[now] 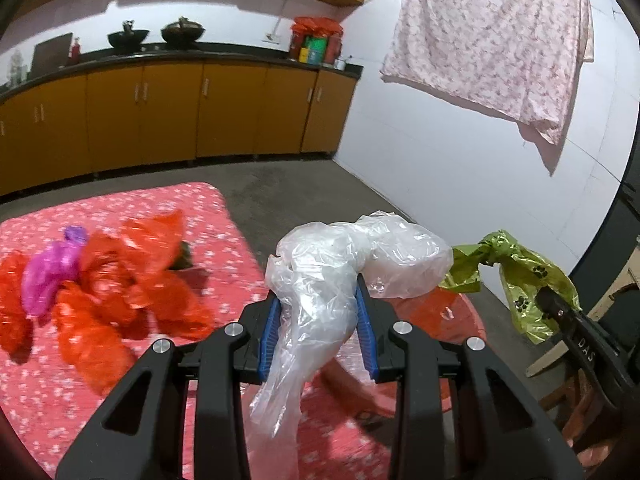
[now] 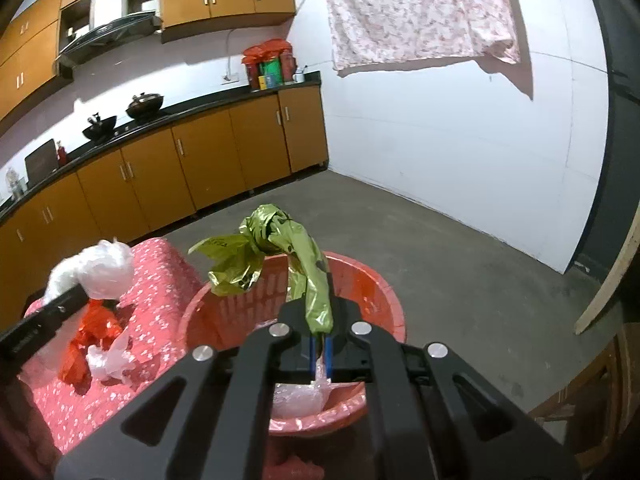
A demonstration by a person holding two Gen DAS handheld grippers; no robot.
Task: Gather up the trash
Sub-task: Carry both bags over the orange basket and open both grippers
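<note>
Orange cabinets (image 1: 168, 116), black countertop (image 1: 192, 54), white wall (image 2: 440, 152), grey floor (image 2: 460, 264).

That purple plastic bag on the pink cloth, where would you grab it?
Grip the purple bag at its raised, bunched upper end, coming down from above. It lies crumpled among red bags on the cloth, so the sides are crowded; the puffed top offers a fold jaws could likely pinch.

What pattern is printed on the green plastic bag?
Black paw prints on the crumpled green plastic bag, clearest in the left wrist view.
</note>
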